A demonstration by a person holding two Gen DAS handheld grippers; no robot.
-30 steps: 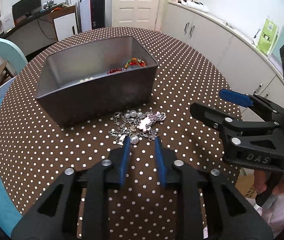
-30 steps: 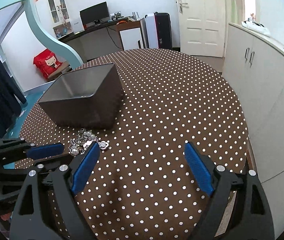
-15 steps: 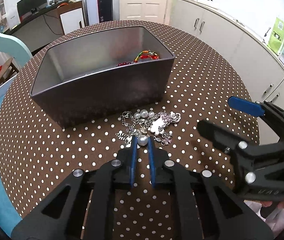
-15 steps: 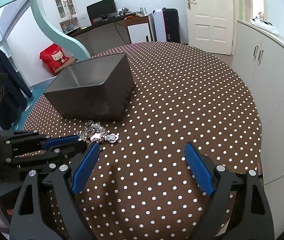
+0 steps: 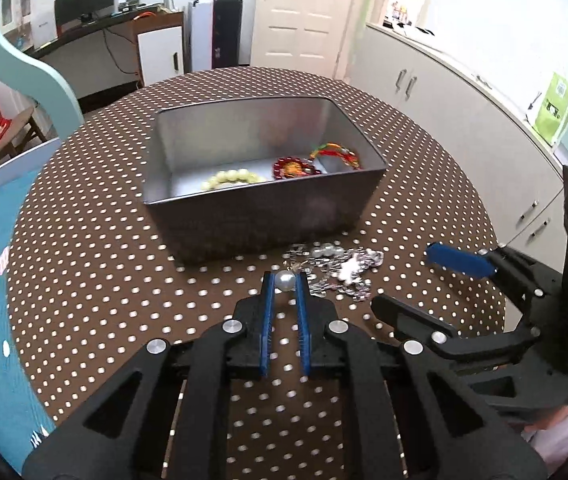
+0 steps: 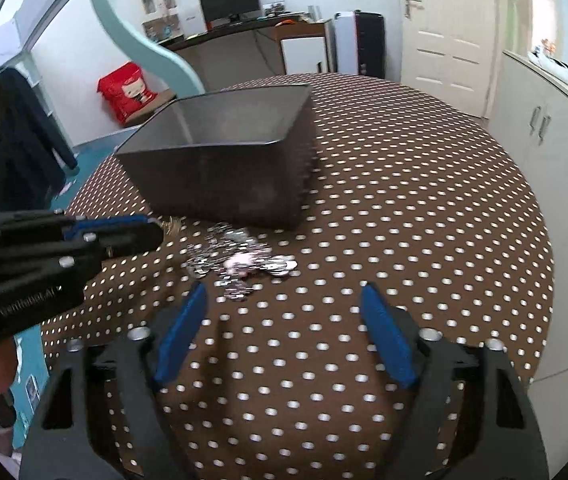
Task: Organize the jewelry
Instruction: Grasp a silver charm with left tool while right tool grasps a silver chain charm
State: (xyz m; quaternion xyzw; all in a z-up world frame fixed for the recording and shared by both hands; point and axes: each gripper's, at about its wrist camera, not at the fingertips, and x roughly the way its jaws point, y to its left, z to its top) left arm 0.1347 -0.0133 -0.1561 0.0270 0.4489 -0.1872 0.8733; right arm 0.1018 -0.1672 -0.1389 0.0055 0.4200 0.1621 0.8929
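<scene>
1. A round table [image 5: 84, 240] under a brown cloth with white dots fills both wrist views; white cabinets [image 5: 464, 92] line the wall beyond it.
2. A grey metal box [image 5: 268, 216] stands near the middle of the table, open at the top. Inside lie a pale bead bracelet [image 5: 233, 178], a dark red bead bracelet [image 5: 294, 168] and a red and green cord bracelet [image 5: 334, 153].
3. The right gripper [image 6: 284, 300] hovers over bare cloth, its jaws closing with nothing between them. The heap described next lies just ahead of its fingers.
4. A tangled heap of silver chain jewelry [image 5: 338, 266] lies on the cloth just in front of the box's near wall, stretching sideways along that wall.
5. The left gripper [image 5: 285, 280] is clamped on a pearl bead [image 5: 285, 281] at the heap's left end. The chain looks attached, so the heap would likely trail when lifted.
6. The box's near wall stands between the pinched bead and the inside of the box.
</scene>
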